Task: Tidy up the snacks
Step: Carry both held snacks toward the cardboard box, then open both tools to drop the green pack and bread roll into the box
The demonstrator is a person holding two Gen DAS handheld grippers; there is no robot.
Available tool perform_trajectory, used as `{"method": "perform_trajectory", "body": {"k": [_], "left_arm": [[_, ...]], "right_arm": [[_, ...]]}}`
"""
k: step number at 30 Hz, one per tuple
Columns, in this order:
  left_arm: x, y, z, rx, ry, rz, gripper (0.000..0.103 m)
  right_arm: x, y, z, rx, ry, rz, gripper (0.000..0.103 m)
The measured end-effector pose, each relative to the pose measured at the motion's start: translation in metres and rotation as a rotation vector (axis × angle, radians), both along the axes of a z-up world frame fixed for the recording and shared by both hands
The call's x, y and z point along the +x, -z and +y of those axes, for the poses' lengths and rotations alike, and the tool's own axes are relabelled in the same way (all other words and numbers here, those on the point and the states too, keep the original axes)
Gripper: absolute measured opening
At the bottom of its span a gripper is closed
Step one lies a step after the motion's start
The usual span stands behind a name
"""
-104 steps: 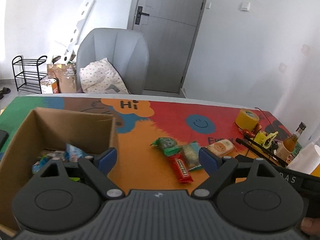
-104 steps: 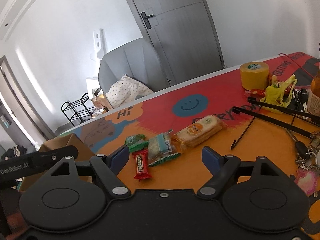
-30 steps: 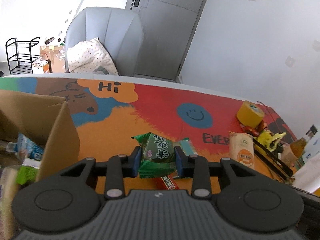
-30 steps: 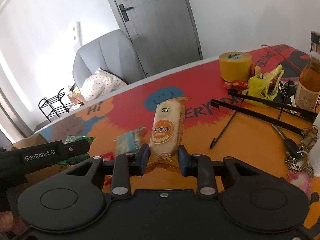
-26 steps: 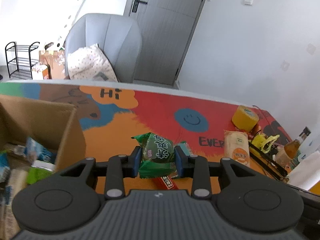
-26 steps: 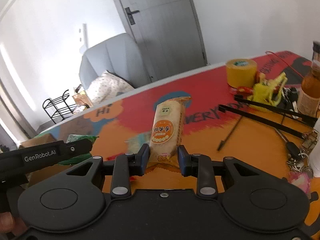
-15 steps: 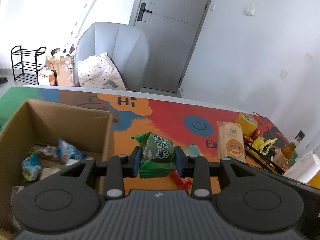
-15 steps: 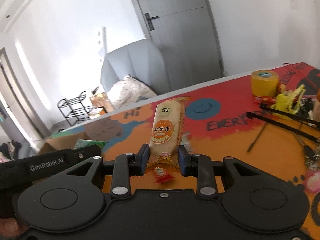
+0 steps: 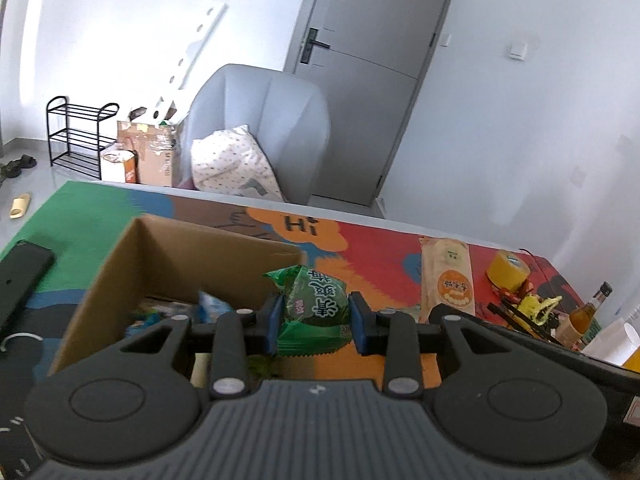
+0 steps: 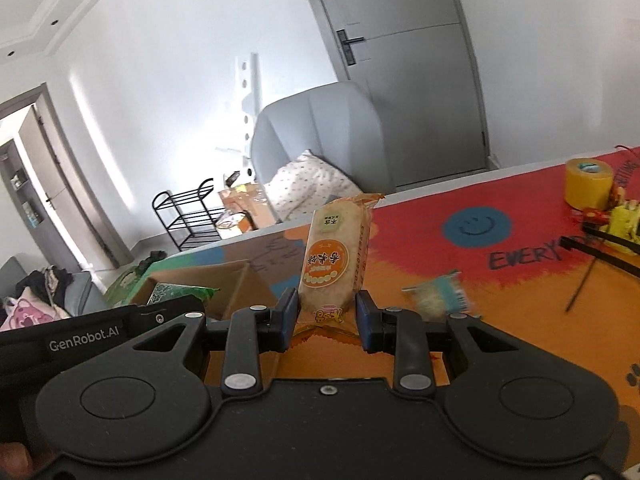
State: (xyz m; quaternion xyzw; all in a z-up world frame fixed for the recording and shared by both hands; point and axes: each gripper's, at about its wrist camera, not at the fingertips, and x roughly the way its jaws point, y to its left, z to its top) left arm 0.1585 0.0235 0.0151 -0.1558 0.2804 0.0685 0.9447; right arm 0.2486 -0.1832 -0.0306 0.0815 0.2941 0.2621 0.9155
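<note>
My left gripper point(image 9: 314, 324) is shut on a green snack packet point(image 9: 314, 308) and holds it over the right wall of the open cardboard box point(image 9: 120, 268), which has several snacks inside. My right gripper point(image 10: 326, 320) is shut on a long orange rice-cracker packet point(image 10: 332, 258), held upright above the table just right of the box point(image 10: 236, 280). That packet also shows in the left wrist view point(image 9: 448, 280). The left gripper body and green packet point(image 10: 176, 294) show at the left of the right wrist view. A teal snack packet point(image 10: 436, 294) lies on the mat.
A black phone point(image 9: 20, 280) lies left of the box. A yellow tape roll point(image 10: 588, 182), yellow clip point(image 10: 626, 220), black rods point(image 10: 600, 248) and a bottle point(image 9: 586, 312) crowd the table's right end. A grey chair point(image 9: 260, 128) stands behind the table.
Both grippers have moved left toward the box with their packets still held. The left gripper now holds the green packet over the box's right wall; the right gripper has followed beside it.
</note>
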Motion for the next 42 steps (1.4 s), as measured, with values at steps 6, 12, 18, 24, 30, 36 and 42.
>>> {"method": "perform_trajectory", "body": {"k": [6,12,18,24,30,36,42], "left_arm": [[-0.011,0.000,0.023,0.003,-0.050,0.005,0.034],[-0.021,0.003,0.043,-0.006,-0.094,0.012,0.034],[-0.025,0.006,0.057,-0.041,-0.103,0.020,0.039],[-0.036,0.004,0.070,-0.050,-0.167,0.013,0.061],[-0.045,0.000,0.082,-0.058,-0.208,0.000,0.072],[-0.049,0.000,0.089,-0.068,-0.220,0.000,0.076],[-0.049,0.000,0.086,-0.052,-0.232,0.006,0.086]], "right_arm": [[-0.003,-0.001,0.019,0.005,-0.040,-0.001,0.029],[-0.008,-0.004,0.038,-0.003,-0.074,-0.006,0.029],[-0.013,-0.006,0.056,-0.003,-0.115,-0.004,0.029],[-0.019,-0.011,0.073,-0.009,-0.154,-0.011,0.029],[-0.020,-0.014,0.083,-0.012,-0.175,-0.008,0.029],[-0.022,-0.013,0.088,-0.018,-0.190,0.006,0.030],[-0.021,-0.012,0.076,-0.018,-0.140,0.014,0.061]]}}
